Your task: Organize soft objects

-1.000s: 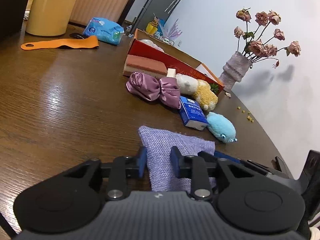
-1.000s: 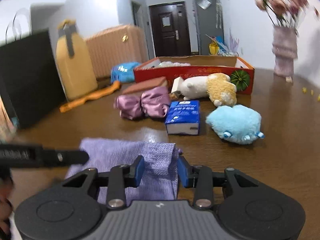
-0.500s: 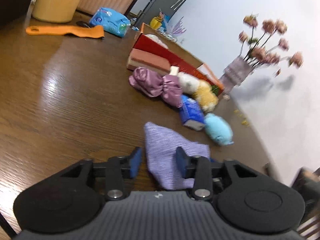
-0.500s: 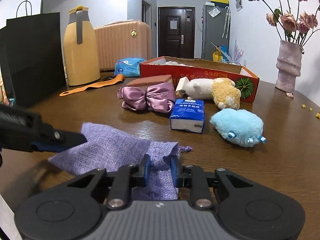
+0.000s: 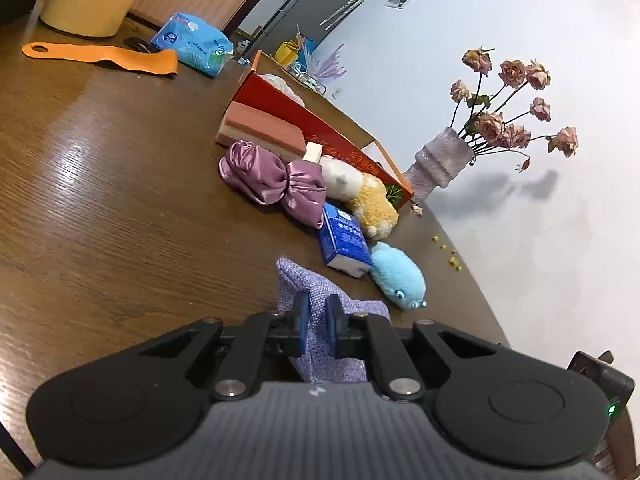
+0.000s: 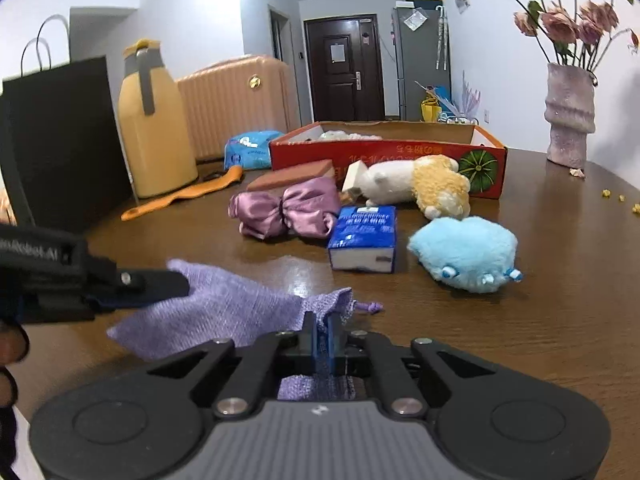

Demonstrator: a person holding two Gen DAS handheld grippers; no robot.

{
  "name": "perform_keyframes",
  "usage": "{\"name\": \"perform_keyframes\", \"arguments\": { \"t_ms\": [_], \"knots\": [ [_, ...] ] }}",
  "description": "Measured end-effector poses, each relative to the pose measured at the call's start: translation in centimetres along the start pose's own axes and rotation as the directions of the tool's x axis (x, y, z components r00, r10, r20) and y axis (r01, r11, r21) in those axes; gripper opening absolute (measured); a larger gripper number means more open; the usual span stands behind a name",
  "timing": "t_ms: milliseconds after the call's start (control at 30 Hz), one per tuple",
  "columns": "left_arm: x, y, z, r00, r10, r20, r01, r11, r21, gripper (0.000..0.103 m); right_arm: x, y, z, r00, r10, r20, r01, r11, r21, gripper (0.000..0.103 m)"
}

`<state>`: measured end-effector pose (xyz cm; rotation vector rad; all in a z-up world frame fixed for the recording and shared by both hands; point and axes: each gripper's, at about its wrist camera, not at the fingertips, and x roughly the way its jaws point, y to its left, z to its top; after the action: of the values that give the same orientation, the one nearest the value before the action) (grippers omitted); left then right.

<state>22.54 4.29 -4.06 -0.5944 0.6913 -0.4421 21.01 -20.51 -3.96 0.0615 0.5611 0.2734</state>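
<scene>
A purple woven drawstring pouch (image 6: 236, 312) lies at the near edge of the wooden table (image 6: 560, 320). My left gripper (image 5: 317, 312) is shut on its closed end (image 5: 316, 292); it shows in the right wrist view (image 6: 160, 286) at the left. My right gripper (image 6: 322, 330) is shut on the pouch's mouth edge. Beyond lie a blue plush (image 6: 466, 252), a blue tissue pack (image 6: 364, 236), a mauve satin bow (image 6: 288, 212) and a white-and-yellow plush (image 6: 420, 184), all in front of a red cardboard box (image 6: 384, 156).
A pink sponge block (image 6: 292, 170) leans by the box. A yellow jug (image 6: 154, 128), black bag (image 6: 60, 140), orange strap (image 6: 184, 196) and blue wipes pack (image 6: 250, 154) stand at the back left. A vase of dried roses (image 6: 570, 116) stands back right.
Both grippers have closed on the purple pouch, the left on its far end and the right on its mouth. The pouch has lifted slightly and stretched between them.
</scene>
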Motion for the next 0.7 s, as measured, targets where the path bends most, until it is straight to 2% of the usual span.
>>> {"name": "perform_keyframes", "arguments": {
  "t_ms": [100,200,300,400,500,567,633,700],
  "knots": [
    [0.2,-0.8,1.8,0.999,-0.051,0.015,0.051,0.999,0.013,0.008,-0.8,-0.6,1.7,0.999,0.026,0.042,-0.027,0.999,0.025,0.004],
    [1.2,-2.4,5.5,0.996,-0.084,0.032,0.083,0.995,0.055,0.008,-1.1,-1.6,5.1,0.994,0.036,0.107,-0.038,0.999,0.012,0.004],
    [3.6,-4.7,11.2,0.995,-0.093,0.045,0.086,0.986,0.146,0.008,0.2,-3.2,9.8,0.987,0.057,0.152,-0.058,0.998,-0.001,0.004],
    [7.3,-6.4,17.2,0.994,-0.078,0.073,0.059,0.971,0.231,0.009,2.9,-4.9,15.2,0.98,0.064,0.187,-0.065,0.998,-0.001,0.004],
    [12.1,-6.6,22.1,0.997,-0.033,0.067,0.015,0.966,0.259,0.009,8.0,-6.6,20.3,0.984,0.07,0.163,-0.075,0.997,0.024,0.004],
    [15.2,-6.0,24.2,0.998,0.026,0.065,-0.043,0.962,0.268,0.009,11.6,-7.5,22.5,0.989,0.062,0.132,-0.069,0.997,0.047,0.004],
    [17.9,-5.1,25.5,0.995,0.083,0.057,-0.096,0.956,0.277,0.009,15.8,-8.3,24.0,0.995,0.063,0.082,-0.069,0.995,0.072,0.004],
    [20.6,-4.3,26.2,0.985,0.163,0.052,-0.171,0.931,0.322,0.009,19.7,-8.6,24.7,0.998,0.042,0.038,-0.044,0.997,0.067,0.003]
  ]
}}
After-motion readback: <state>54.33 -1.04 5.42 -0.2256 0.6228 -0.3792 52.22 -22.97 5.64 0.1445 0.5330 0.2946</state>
